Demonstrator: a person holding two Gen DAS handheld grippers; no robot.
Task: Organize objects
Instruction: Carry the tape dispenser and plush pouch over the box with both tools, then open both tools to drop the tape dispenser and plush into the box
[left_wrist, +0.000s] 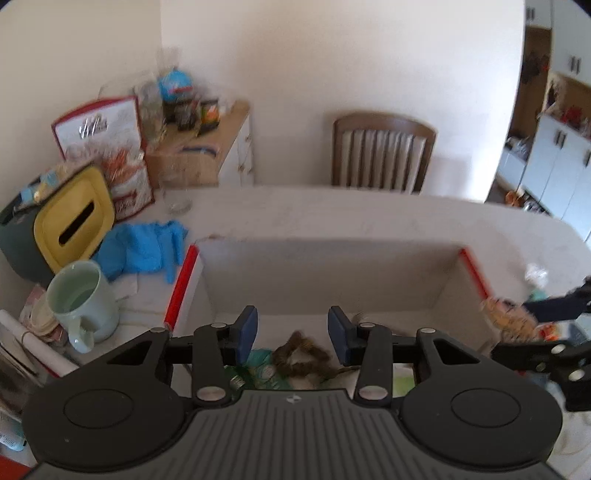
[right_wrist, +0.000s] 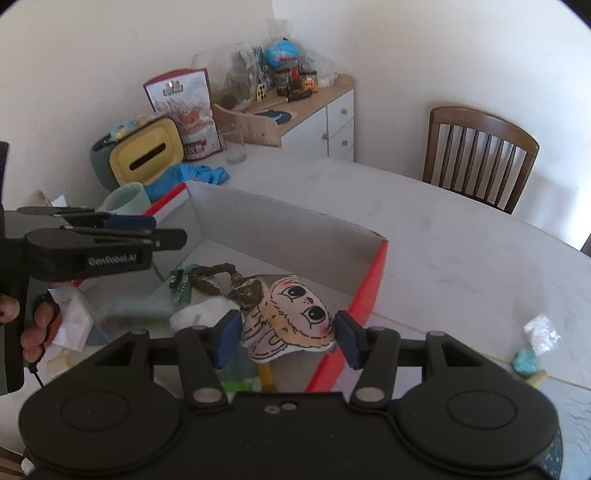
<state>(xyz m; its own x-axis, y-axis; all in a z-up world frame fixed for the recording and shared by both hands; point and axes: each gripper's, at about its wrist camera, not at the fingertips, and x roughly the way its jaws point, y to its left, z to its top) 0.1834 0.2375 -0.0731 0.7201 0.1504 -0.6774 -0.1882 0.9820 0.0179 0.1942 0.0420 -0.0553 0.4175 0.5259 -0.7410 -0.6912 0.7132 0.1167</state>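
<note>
**Hovering over the open box**

Spanning much of the worktop, a red-edged cardboard box lies under both tools. The right tool clamps a flat cartoon animal face between its blue pads — peach-tinted, black-outlined, with big dark eyes — above the box's right side. The left tool has its jaws apart, holding nothing, over a brown furry tangle and green scraps on the box floor.
</note>
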